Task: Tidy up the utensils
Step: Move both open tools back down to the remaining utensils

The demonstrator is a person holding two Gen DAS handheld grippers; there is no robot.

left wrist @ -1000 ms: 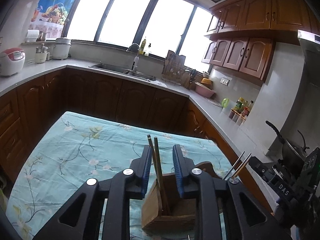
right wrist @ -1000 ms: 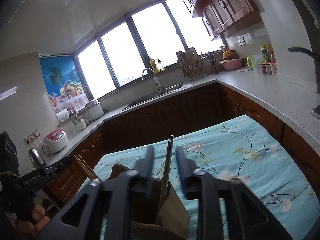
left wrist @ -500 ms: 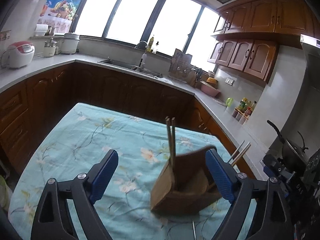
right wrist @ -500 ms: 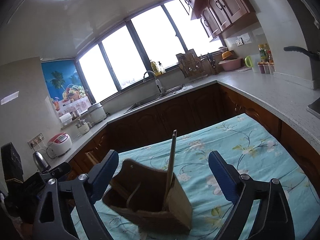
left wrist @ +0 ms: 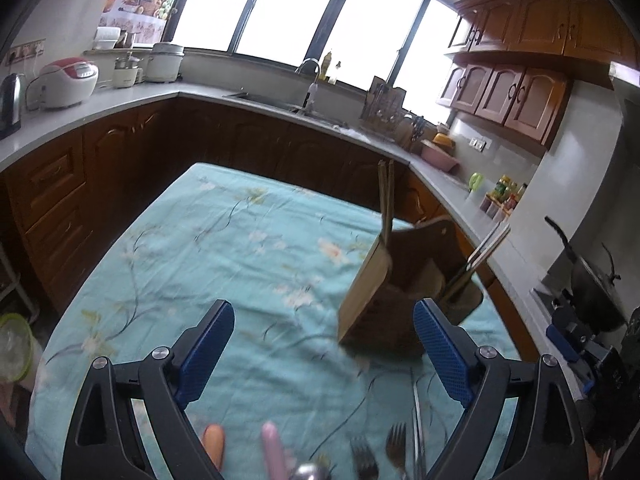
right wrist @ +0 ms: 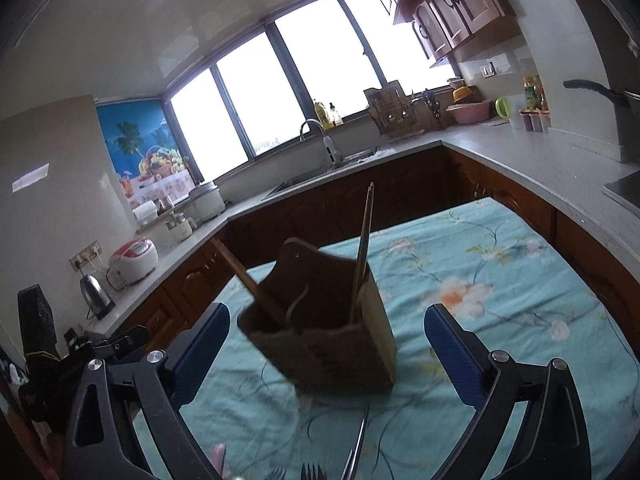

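A wooden utensil holder (left wrist: 384, 300) stands on the teal flowered tablecloth (left wrist: 224, 248); it also shows in the right wrist view (right wrist: 332, 336). Wooden chopsticks (left wrist: 386, 196) stand in its left compartment and a metal pair (left wrist: 486, 246) leans out on its right. In the right wrist view one pair (right wrist: 363, 248) stands upright and another (right wrist: 244, 276) leans left. My left gripper (left wrist: 324, 354) is open and empty, pulled back from the holder. My right gripper (right wrist: 326, 354) is open and empty, just in front of the holder. Forks (left wrist: 396, 452) and pink and orange handles (left wrist: 272, 452) lie near the table's front edge.
Dark wooden cabinets and a grey counter (left wrist: 120, 100) wrap around the table. A rice cooker (left wrist: 66, 82) and kettle (left wrist: 10, 100) stand on the left counter. A sink (left wrist: 280, 102) is under the windows. A pan (left wrist: 592, 284) sits at the right.
Both grippers opened, letting go of the chopsticks in the holder, and drew back from it. The loose forks and handles came into the left wrist view.
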